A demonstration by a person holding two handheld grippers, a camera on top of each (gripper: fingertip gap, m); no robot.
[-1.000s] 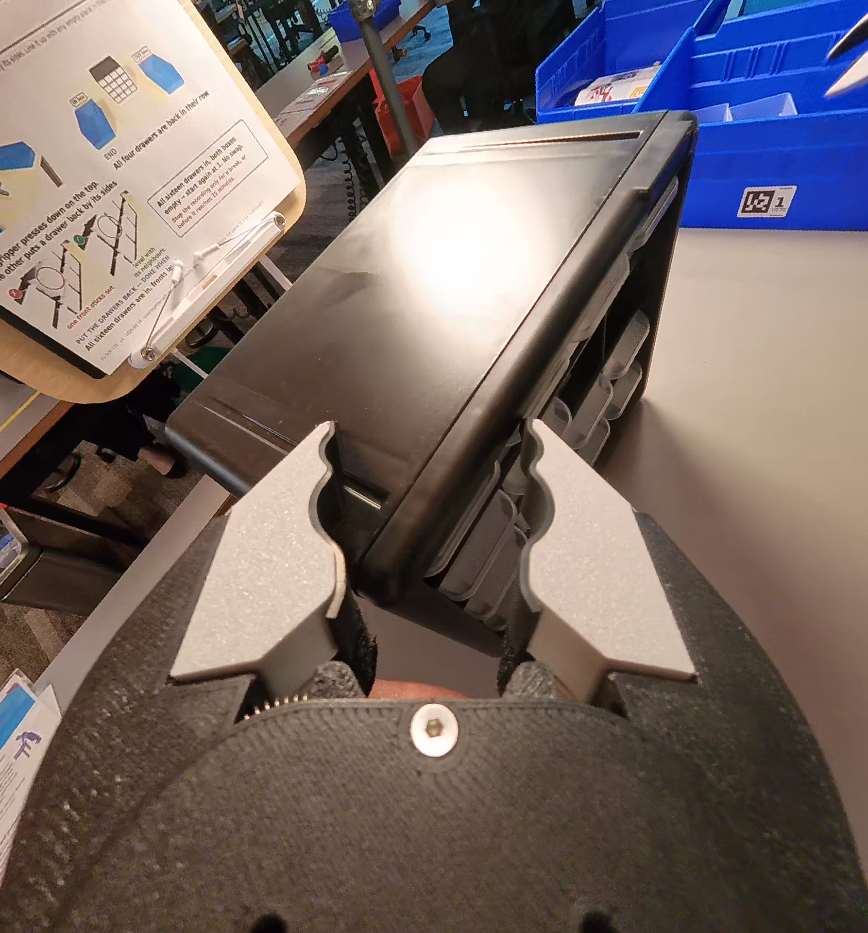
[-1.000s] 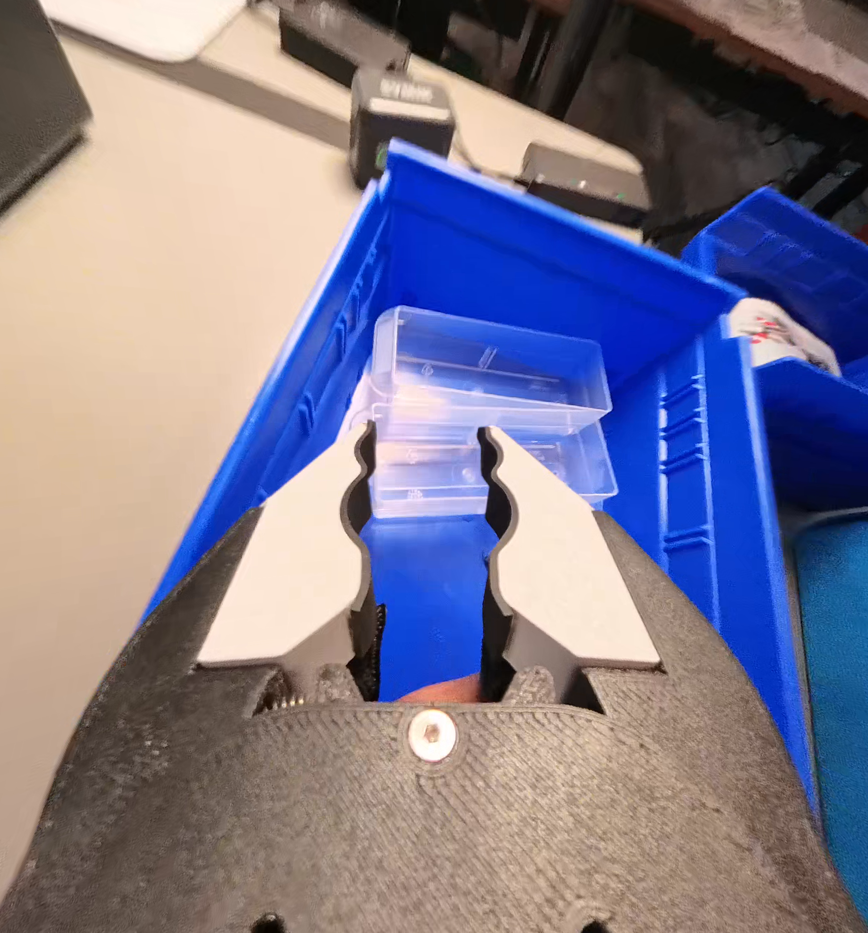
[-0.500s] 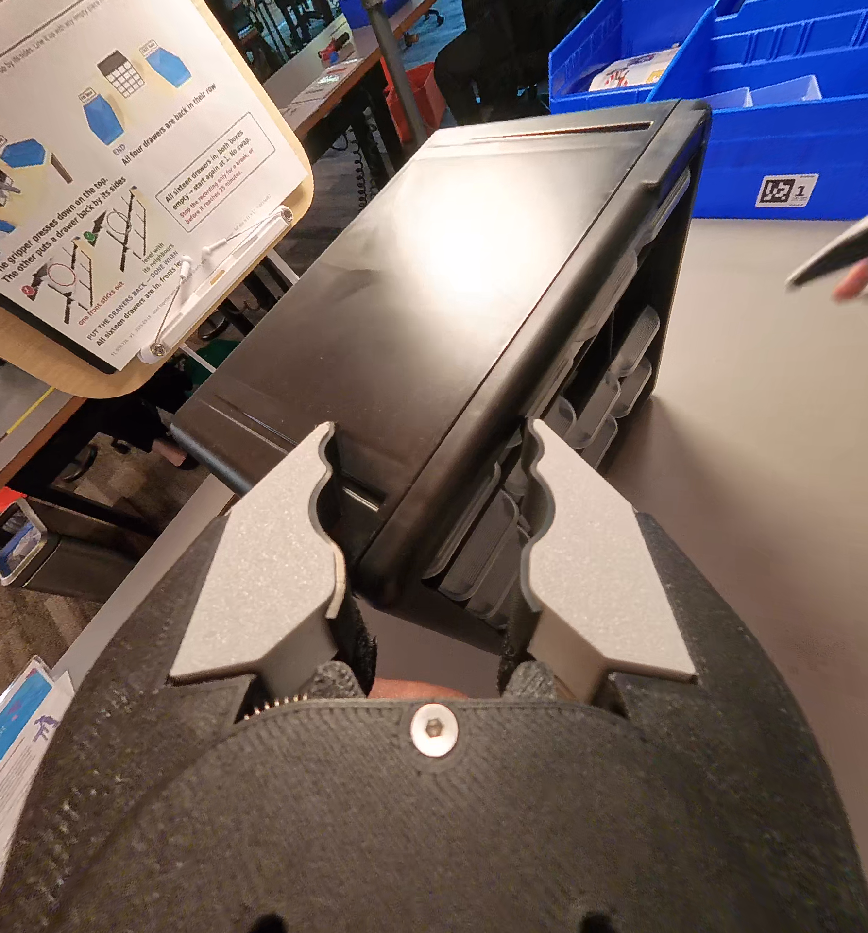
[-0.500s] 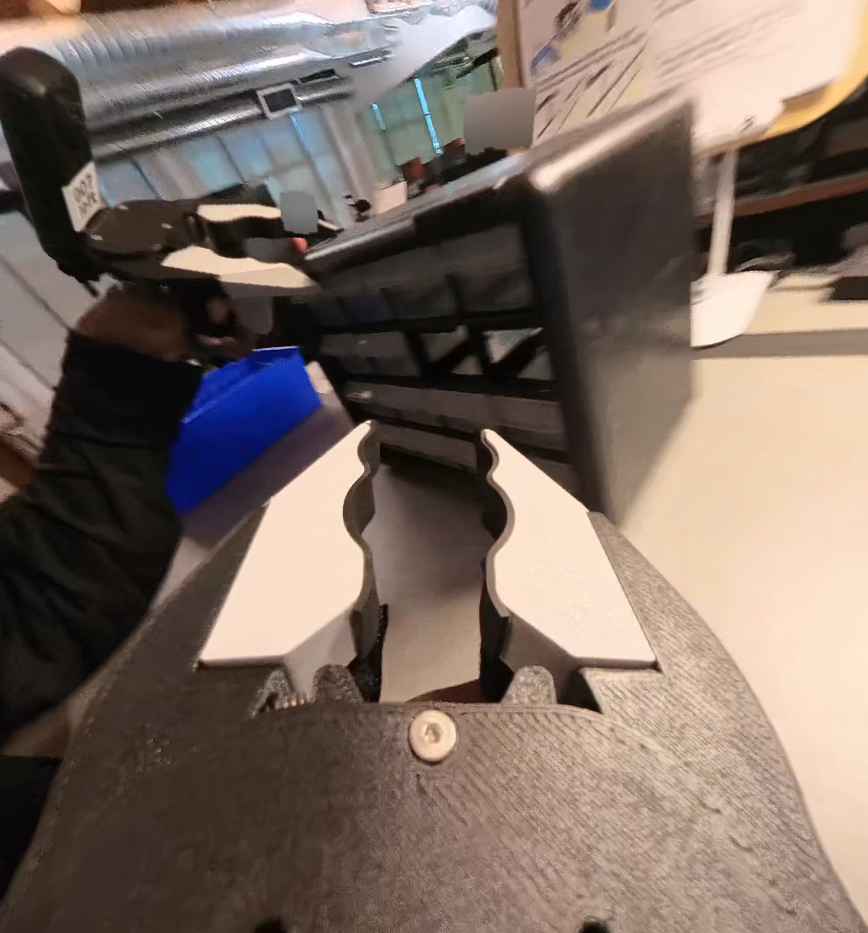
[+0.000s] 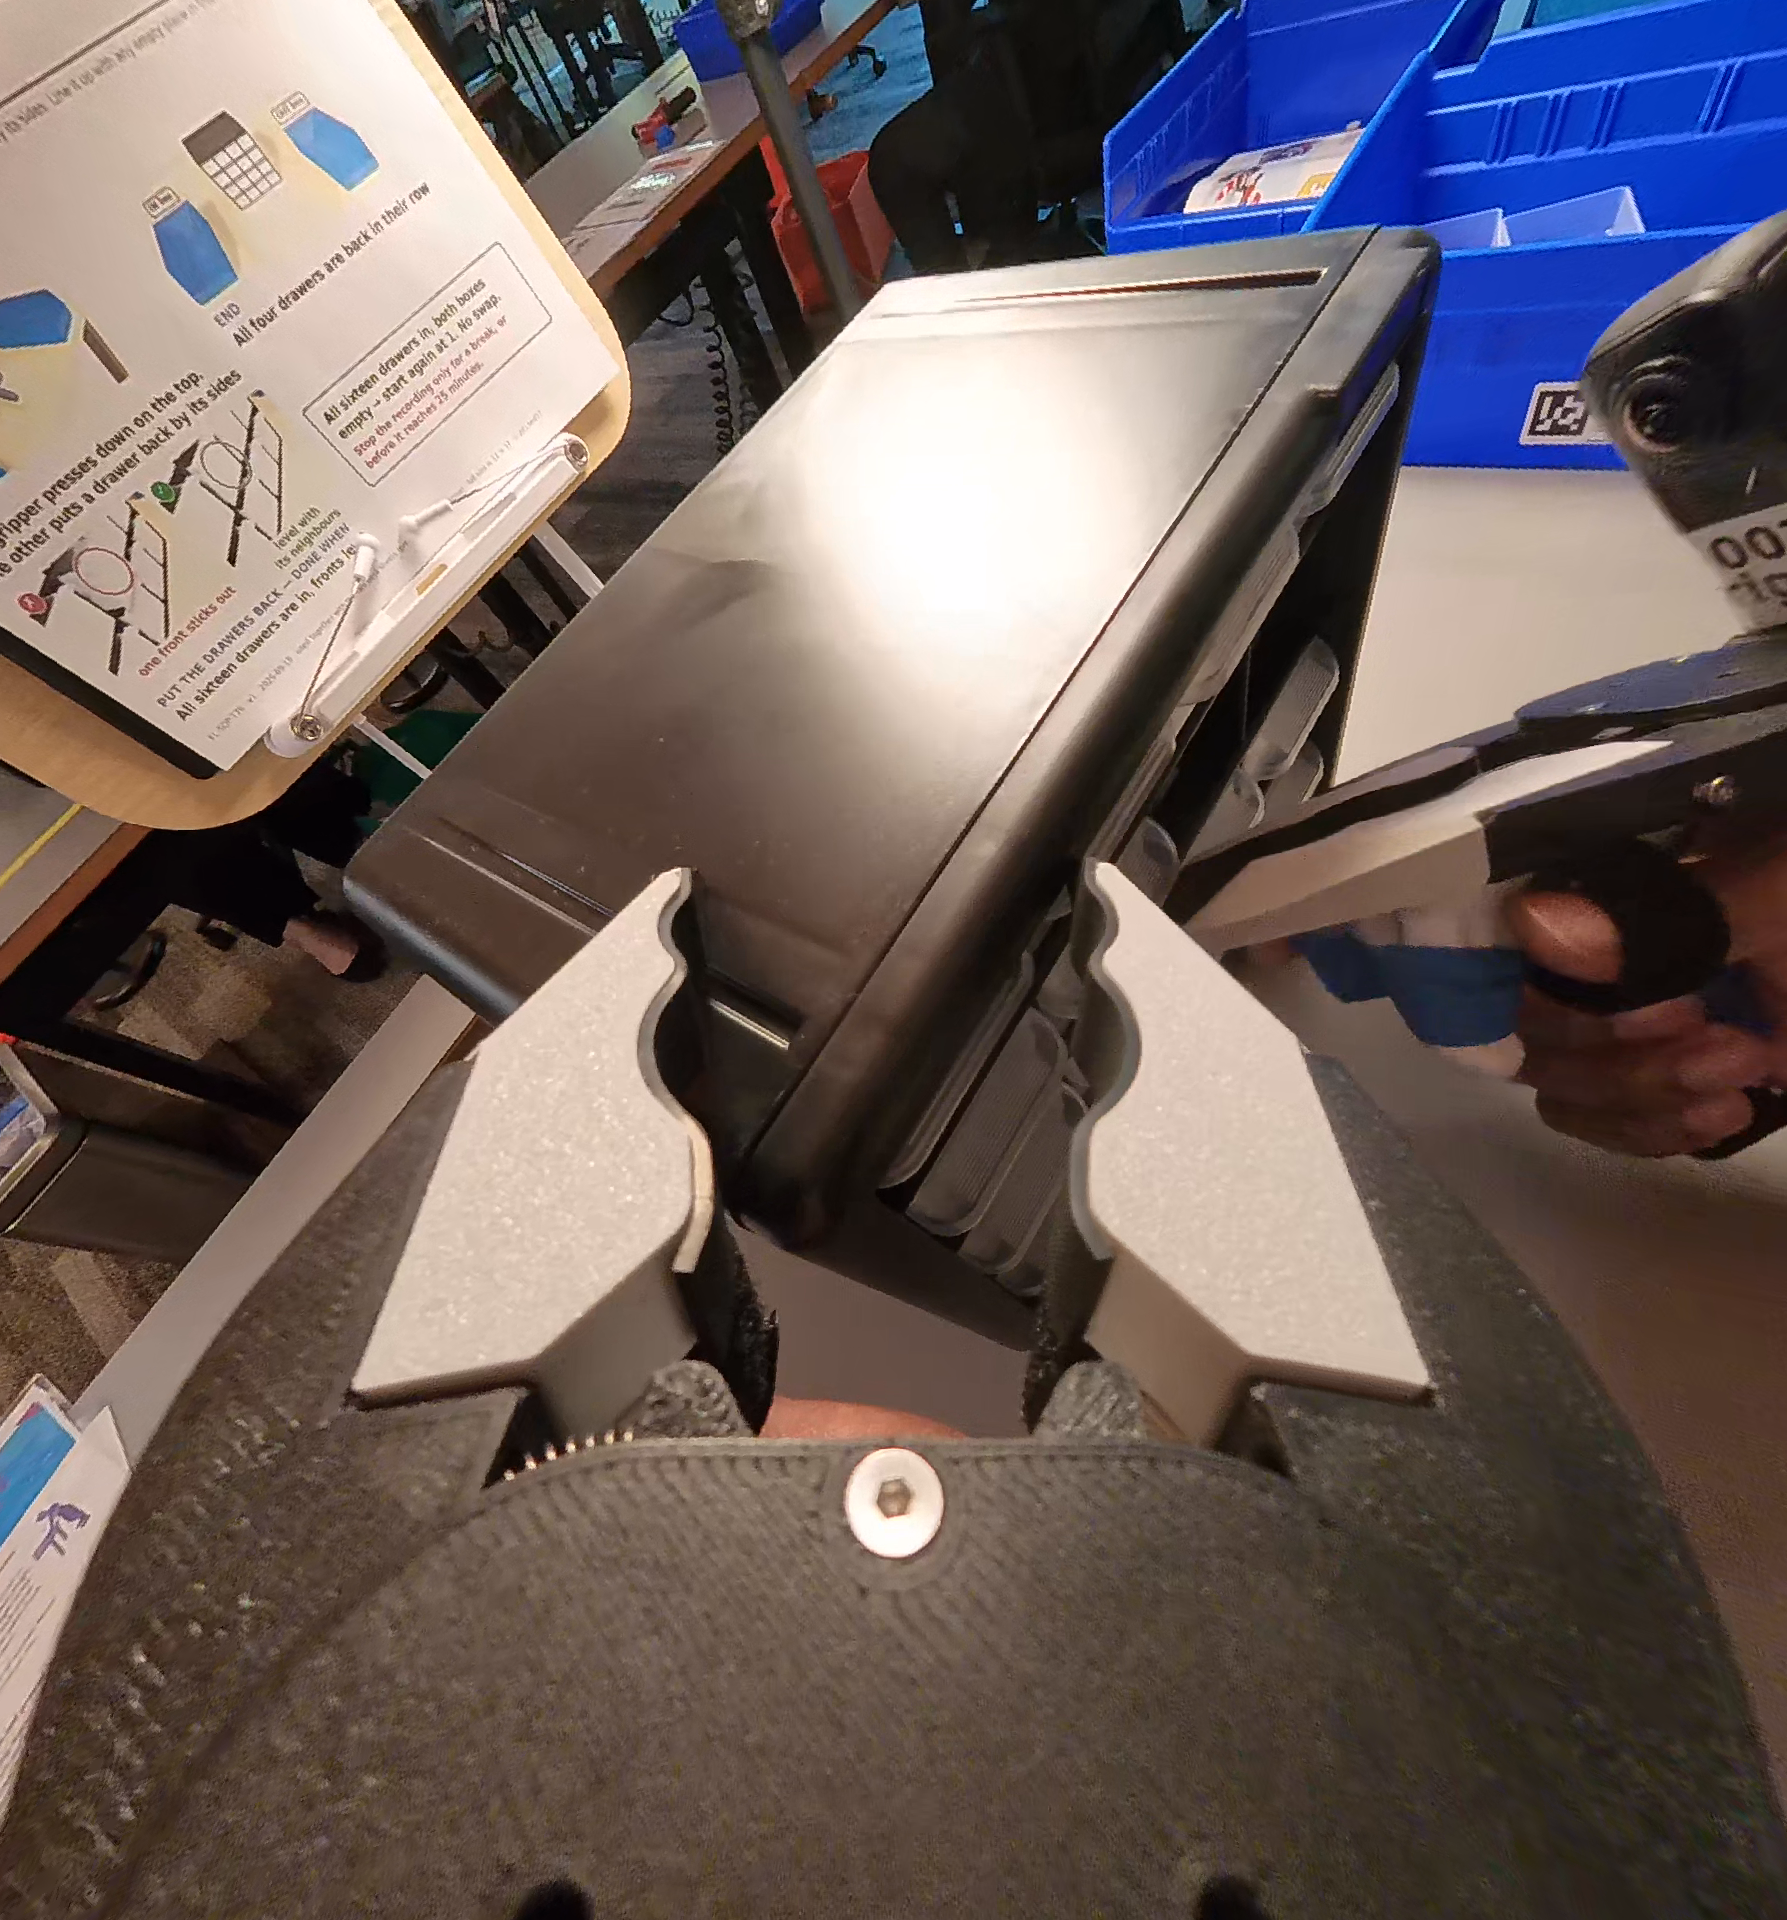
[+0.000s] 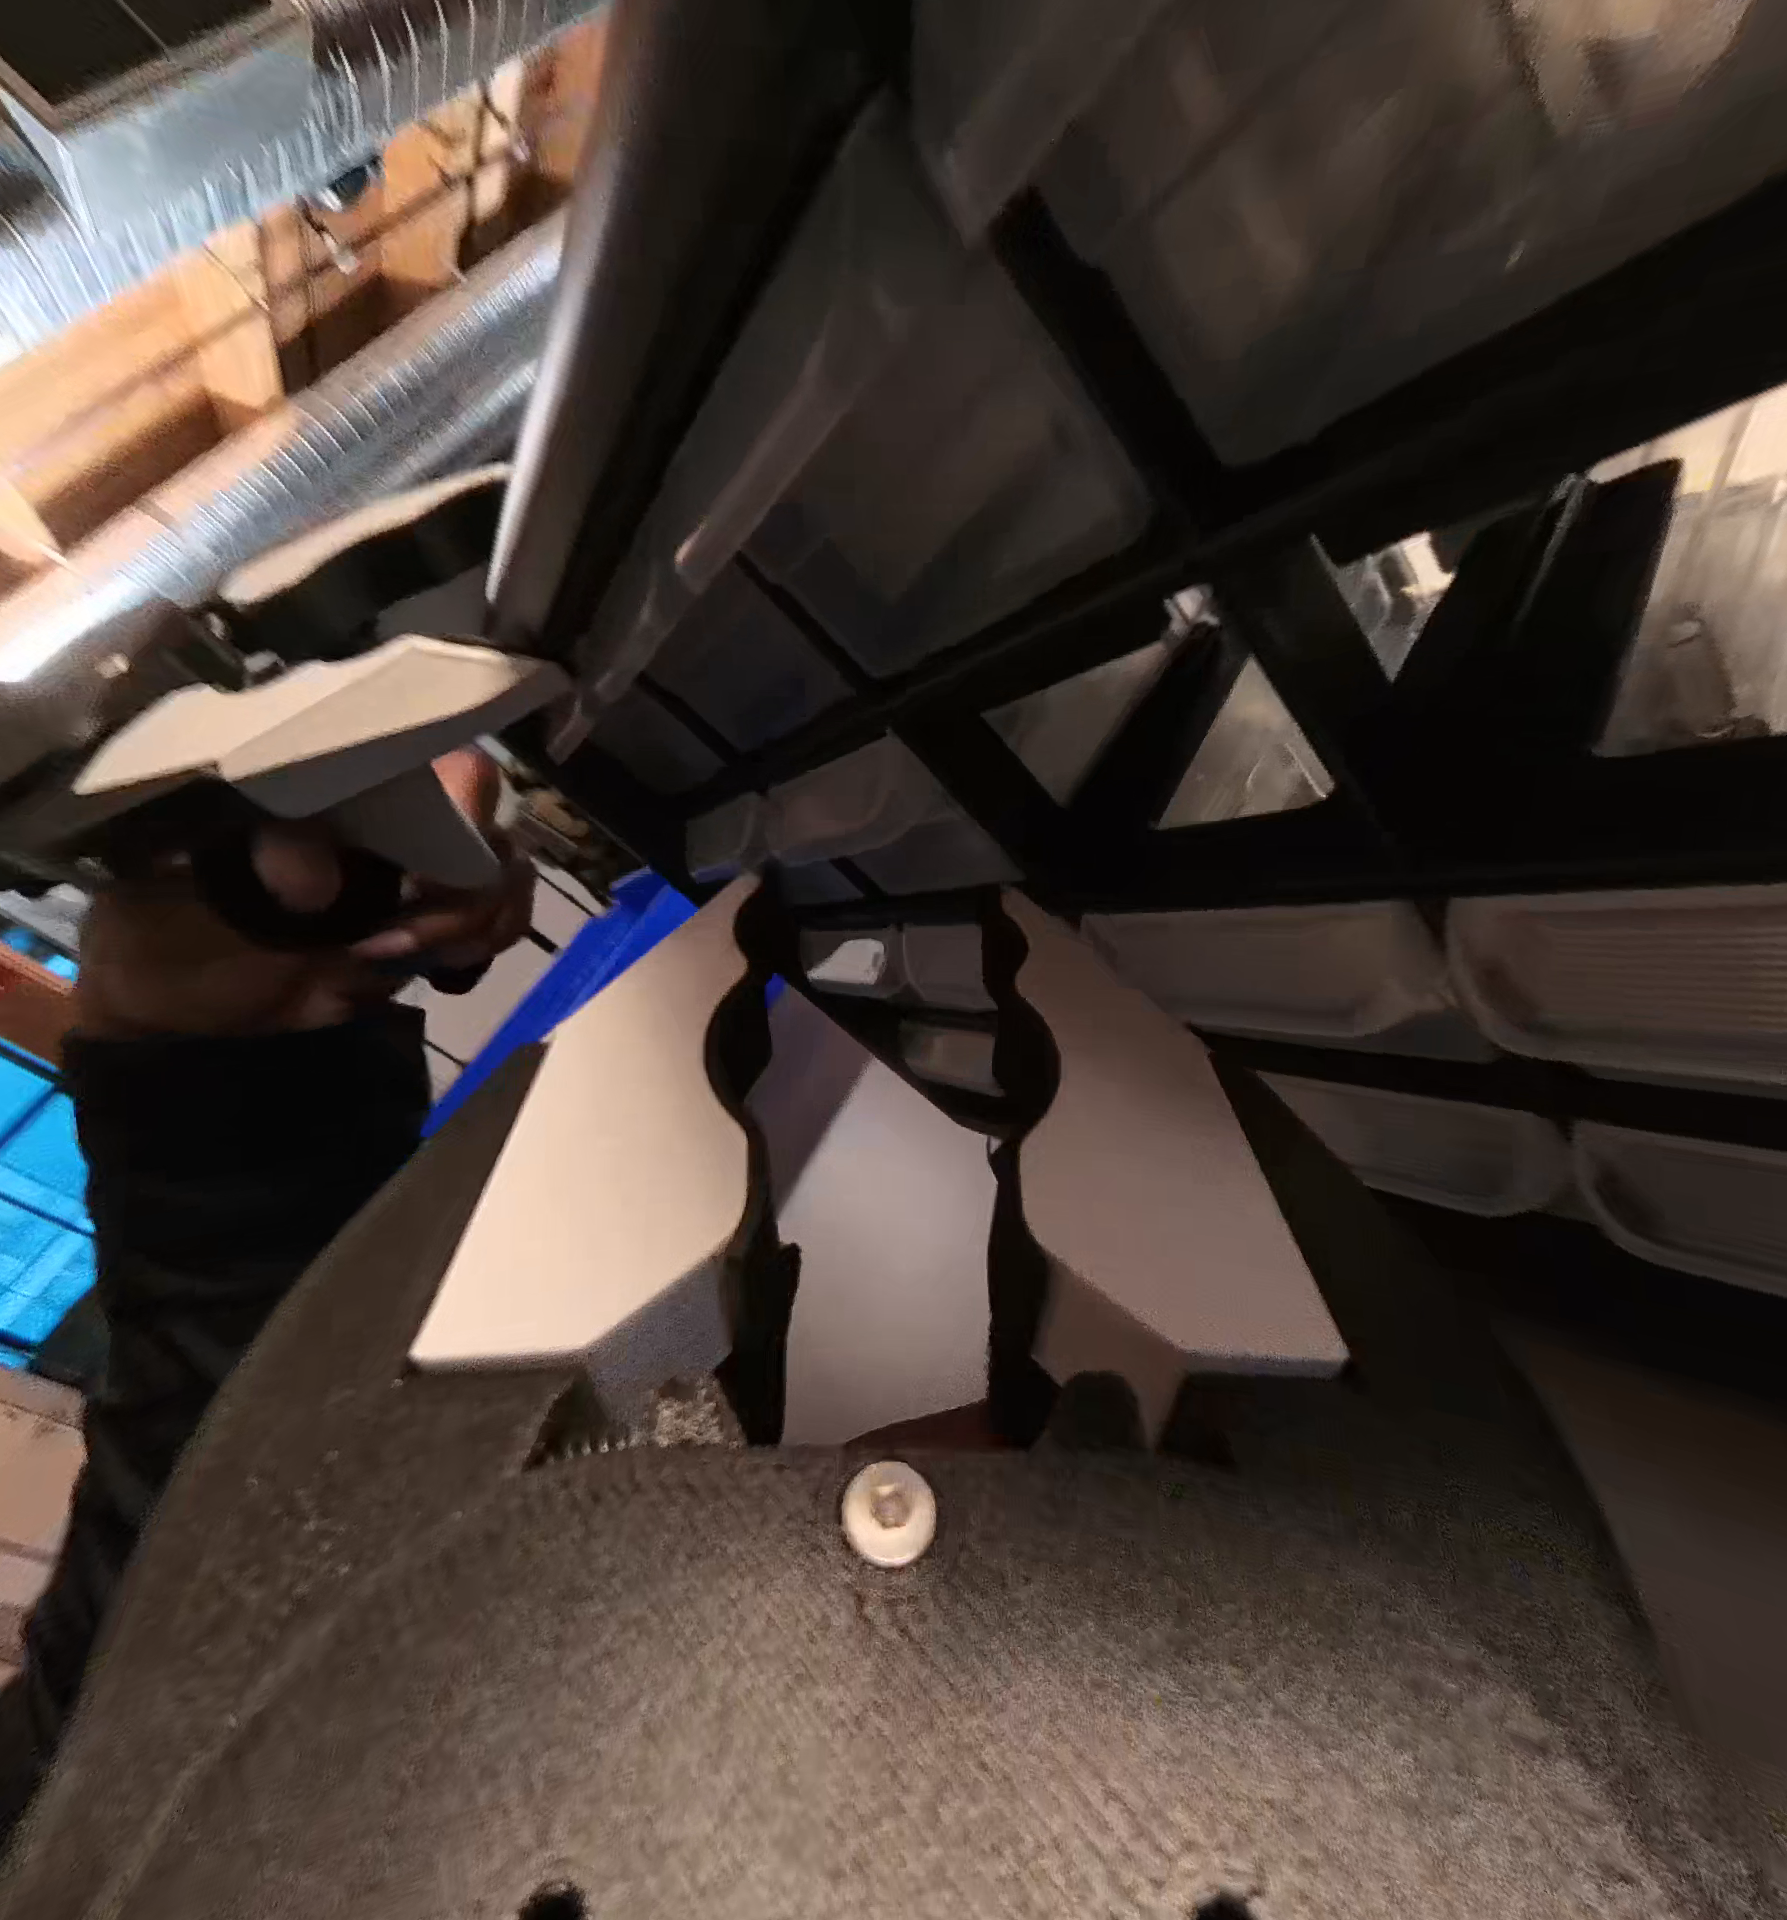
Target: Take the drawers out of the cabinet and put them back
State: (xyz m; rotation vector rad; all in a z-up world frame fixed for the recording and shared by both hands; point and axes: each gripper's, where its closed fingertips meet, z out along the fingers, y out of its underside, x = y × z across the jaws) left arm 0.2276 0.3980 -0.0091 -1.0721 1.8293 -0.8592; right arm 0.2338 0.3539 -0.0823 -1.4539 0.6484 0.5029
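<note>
The black cabinet [image 5: 920,571] stands on the table with its front to the right in the left wrist view. My left gripper [image 5: 886,883] is open wide and straddles the cabinet's near top front corner without clamping it. It also shows in the right wrist view [image 6: 349,707] on that edge. My right gripper [image 6: 873,899] is open and empty, close to the cabinet front [image 6: 1128,821] near its lower left. A clear drawer front [image 6: 868,961] stands between the fingertips, not pressed. Clear drawers [image 6: 1284,966] fill the lower rows. Some slots [image 6: 1253,748] are see-through. The right gripper [image 5: 1388,831] also shows in the left wrist view.
Blue bins [image 5: 1595,208] stand behind the cabinet, one holding clear drawers [image 5: 1554,223]. An instruction sheet on a wooden board [image 5: 193,364] stands at the left, past the table edge. The grey table [image 5: 1595,1351] stretches to the right. The right wrist view is blurred by motion.
My right gripper swung from above the blue bin with clear drawers over to the cabinet's front, still open and empty. My left gripper stayed on the cabinet's top corner.
</note>
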